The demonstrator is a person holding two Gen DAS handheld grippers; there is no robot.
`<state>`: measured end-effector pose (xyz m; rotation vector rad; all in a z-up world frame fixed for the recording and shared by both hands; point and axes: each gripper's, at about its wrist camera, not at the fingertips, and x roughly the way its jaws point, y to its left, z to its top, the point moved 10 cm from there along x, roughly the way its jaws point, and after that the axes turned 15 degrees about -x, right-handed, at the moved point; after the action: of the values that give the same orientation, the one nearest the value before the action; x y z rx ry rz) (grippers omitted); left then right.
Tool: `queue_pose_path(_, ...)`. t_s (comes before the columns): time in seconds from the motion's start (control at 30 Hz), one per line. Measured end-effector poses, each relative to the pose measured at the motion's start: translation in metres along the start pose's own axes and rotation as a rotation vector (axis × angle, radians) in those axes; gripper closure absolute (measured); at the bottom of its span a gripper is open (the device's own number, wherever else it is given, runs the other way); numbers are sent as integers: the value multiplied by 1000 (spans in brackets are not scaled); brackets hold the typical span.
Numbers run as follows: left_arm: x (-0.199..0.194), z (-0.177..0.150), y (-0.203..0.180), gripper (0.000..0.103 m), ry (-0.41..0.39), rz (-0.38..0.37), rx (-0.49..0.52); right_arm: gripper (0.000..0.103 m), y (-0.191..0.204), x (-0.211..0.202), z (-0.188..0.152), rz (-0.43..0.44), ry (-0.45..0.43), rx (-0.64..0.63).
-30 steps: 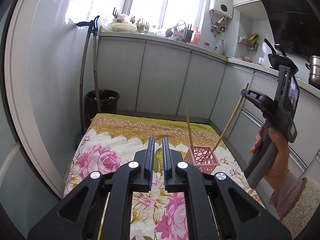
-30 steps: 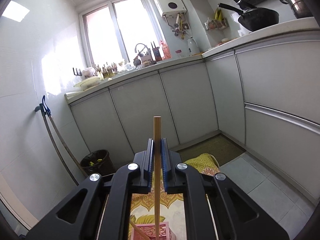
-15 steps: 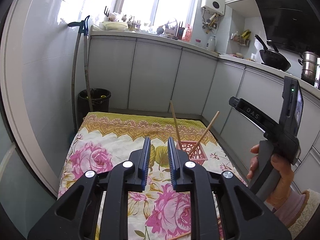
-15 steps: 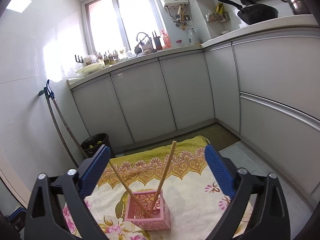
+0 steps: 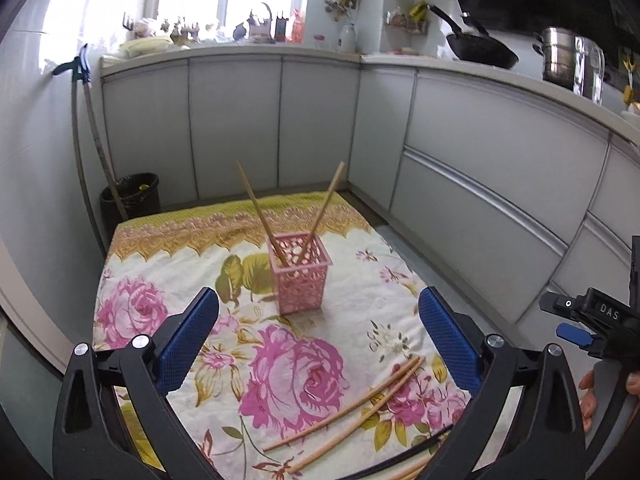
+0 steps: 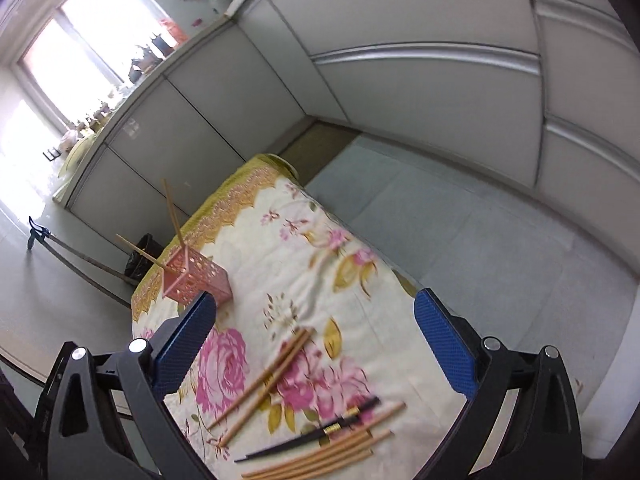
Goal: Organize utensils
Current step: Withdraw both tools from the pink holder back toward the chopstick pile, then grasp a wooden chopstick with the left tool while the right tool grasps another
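Observation:
A pink lattice holder [image 5: 303,274] stands on the floral cloth [image 5: 168,264] with two wooden chopsticks [image 5: 262,216] leaning in it; it also shows in the right wrist view [image 6: 196,278]. Several loose wooden chopsticks [image 5: 360,404] lie on the cloth near me, and in the right wrist view [image 6: 266,380] beside a black chopstick [image 6: 316,434]. My left gripper [image 5: 318,340] is open and empty above the cloth. My right gripper [image 6: 316,350] is open and empty above the loose chopsticks; its body [image 5: 592,316] shows at the right edge of the left wrist view.
Grey kitchen cabinets [image 5: 480,168] run along the back and right. A black bin [image 5: 130,196] and a long-handled tool [image 5: 86,136] stand by the left wall. A wok [image 5: 480,50] and steel pot [image 5: 560,58] sit on the counter. Tiled floor [image 6: 460,232] lies right of the cloth.
My right gripper let go of a chopstick into the pink holder, opened wide, then dropped back and tilted down over the loose chopsticks. My left gripper opened from nearly shut to wide.

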<state>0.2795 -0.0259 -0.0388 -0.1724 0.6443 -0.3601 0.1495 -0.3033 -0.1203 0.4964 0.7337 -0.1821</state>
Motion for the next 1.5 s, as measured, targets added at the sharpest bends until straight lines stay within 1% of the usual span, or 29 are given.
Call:
queue_pose_path(0.07, 11, -11, -13, 7, 59, -5, 41, 6, -10, -7, -11, -8, 15, -7)
queue_pose_path(0.13, 24, -23, -27, 7, 134, -12, 105, 6, -15, -14, -19, 2, 14, -9)
queue_pose_path(0.2, 36, -32, -38, 7, 195, -3, 174, 6, -14, -16, -26, 25, 25, -16)
queue_pose_path(0.27, 49, -43, -51, 7, 278, -14, 246, 6, -10, -13, -31, 40, 53, -36)
queue_pose_path(0.33, 63, -51, -61, 7, 337, 4, 315, 6, -7, -10, -35, 55, 81, -42)
queue_pose_path(0.4, 80, -67, -71, 7, 439, -14, 393, 6, -11, -7, -40, 48, 107, -35)
queue_pose_path(0.5, 106, -92, -78, 7, 578, 28, 519, 6, -17, 0, -45, 39, 148, -22)
queue_pose_path(0.6, 130, -116, -78, 8, 716, 67, 612, 6, -22, 7, -51, 39, 198, -18)
queue_pose_path(0.67, 143, -128, -78, 13, 790, 78, 654, 6, -27, 11, -55, 44, 224, 4)
queue_pose_path(0.73, 155, -135, -75, 33, 844, 94, 671, 6, -30, 15, -59, 48, 251, 15)
queue_pose_path(0.77, 161, -138, -72, 38, 868, 103, 666, 6, -31, 16, -61, 55, 263, 22)
queue_pose_path(0.87, 174, -144, -67, 48, 907, 117, 660, 6, -33, 22, -67, 86, 302, 50)
queue_pose_path(0.9, 176, -146, -67, 52, 917, 110, 657, 6, -34, 23, -68, 89, 309, 53)
queue_pose_path(1.07, 181, -156, -68, 52, 939, 91, 665, 6, -37, 25, -69, 100, 316, 74)
queue_pose_path(1.1, 181, -158, -68, 55, 943, 92, 672, 6, -37, 25, -69, 104, 317, 77)
queue_pose_path(1.13, 182, -160, -68, 63, 949, 90, 678, 6, -37, 26, -69, 108, 320, 81)
queue_pose_path(1.17, 183, -162, -68, 67, 955, 89, 680, 6, -37, 26, -69, 111, 323, 84)
queue_pose_path(1.2, 184, -164, -68, 74, 959, 86, 679, 6, -37, 26, -70, 112, 326, 86)
queue_pose_path(1.3, 188, -166, -67, 78, 960, 82, 673, 6, -36, 27, -70, 113, 328, 85)
queue_pose_path(1.37, 188, -168, -67, 78, 973, 66, 660, 6, -36, 27, -69, 110, 326, 83)
queue_pose_path(1.5, 190, -175, -65, 78, 981, 57, 667, 6, -36, 29, -70, 108, 328, 85)
